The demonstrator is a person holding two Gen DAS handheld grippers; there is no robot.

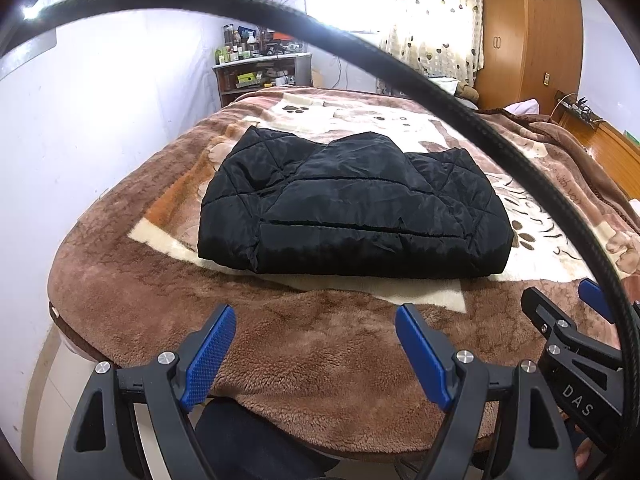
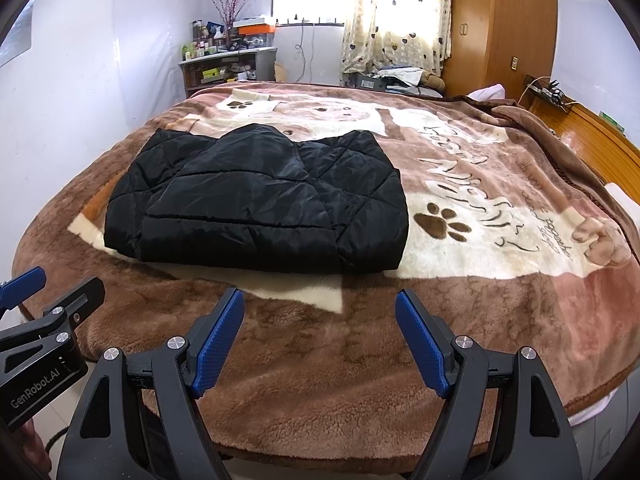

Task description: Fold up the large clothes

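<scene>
We find the black quilted padded jacket point(image 1: 352, 208) lying folded into a compact, roughly rectangular bundle on the bed, resting on the brown and cream plush blanket with paw-print pattern point(image 1: 304, 352); in the right wrist view the same jacket point(image 2: 260, 204) sits left of centre, with a dark brown paw print point(image 2: 442, 220) on the blanket just beside its right edge; nothing touches the garment.

We note the left tool point(image 1: 316, 352) held over the near edge of the bed, well short of the jacket; its blue textured pads point(image 1: 210, 356) are spread wide apart and hold nothing; the right tool point(image 2: 320, 340) sits in the same attitude, fingers spread with bare blanket between them, also empty; each tool shows at the margin of the other's view, so the two are side by side.

A black ribbed cable point(image 1: 360, 46) arcs across the left wrist view in front of the scene.

Beyond the far end of the bed we record a cluttered wooden shelf unit with bottles and boxes point(image 2: 224, 60) against the white wall, a cream curtain with heart-shaped print point(image 2: 396, 20) over a bright window, and a tall orange-brown wooden wardrobe point(image 2: 504, 28) to the right.
</scene>
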